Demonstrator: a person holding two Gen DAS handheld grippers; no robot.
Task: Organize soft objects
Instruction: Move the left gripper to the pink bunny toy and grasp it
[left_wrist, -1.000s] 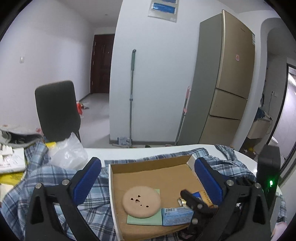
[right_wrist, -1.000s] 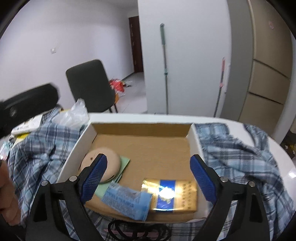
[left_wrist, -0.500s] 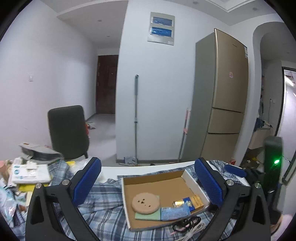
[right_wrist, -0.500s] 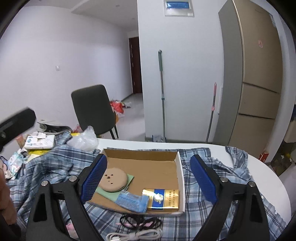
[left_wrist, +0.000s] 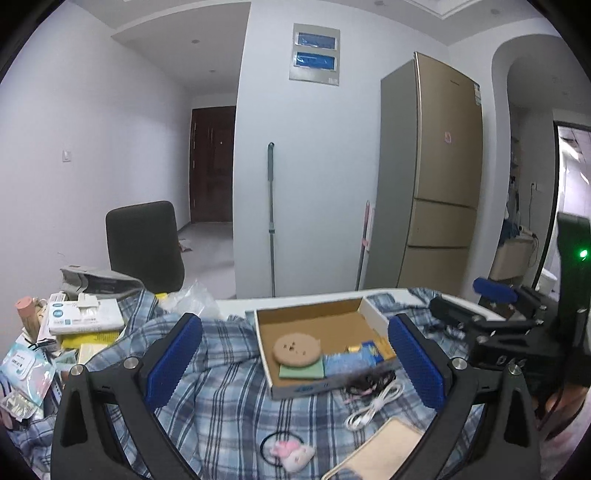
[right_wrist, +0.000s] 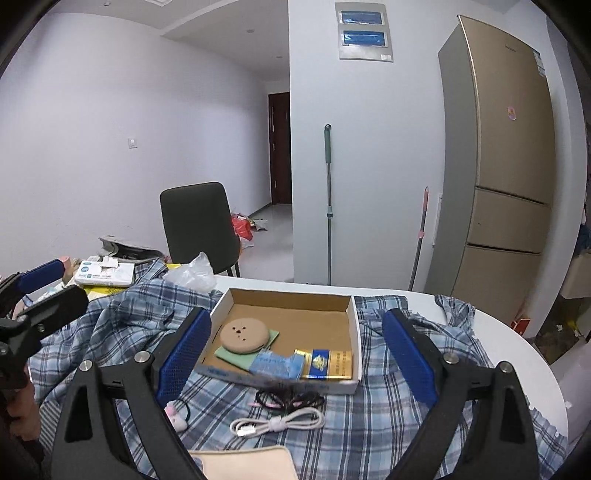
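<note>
Both wrist views are looking down across a table draped in a blue plaid shirt (right_wrist: 369, 417), on which a shallow cardboard box (right_wrist: 354, 332) is lying open-topped. Four items are already resting inside it: a round tan pad (right_wrist: 243, 335) overlapping a green cloth (right_wrist: 271, 336), a blue tissue packet (right_wrist: 275, 363) and a gold-and-blue packet (right_wrist: 327, 363) lined up along the near wall. Judging from this layout, the sorting is partly done; loose items are waiting outside the box, just in front of it: a black hair tie with pink trim (right_wrist: 288, 398), a coiled white cable (right_wrist: 277, 422), a pink plush hair tie (left_wrist: 288, 448) and a beige flat pouch (right_wrist: 243, 463) at the near edge. The left gripper (left_wrist: 295, 363) and right gripper (right_wrist: 293, 356) are both standing wide apart with nothing between the pads, neither touching any item. The white cable, a likely next candidate, is lying with its long axis roughly across the right wrist view, its plug end pointing toward the left side of that picture; in the left wrist view it is running diagonally. The beige pouch is only partly in frame, so its axis cannot be told for certain.
</note>
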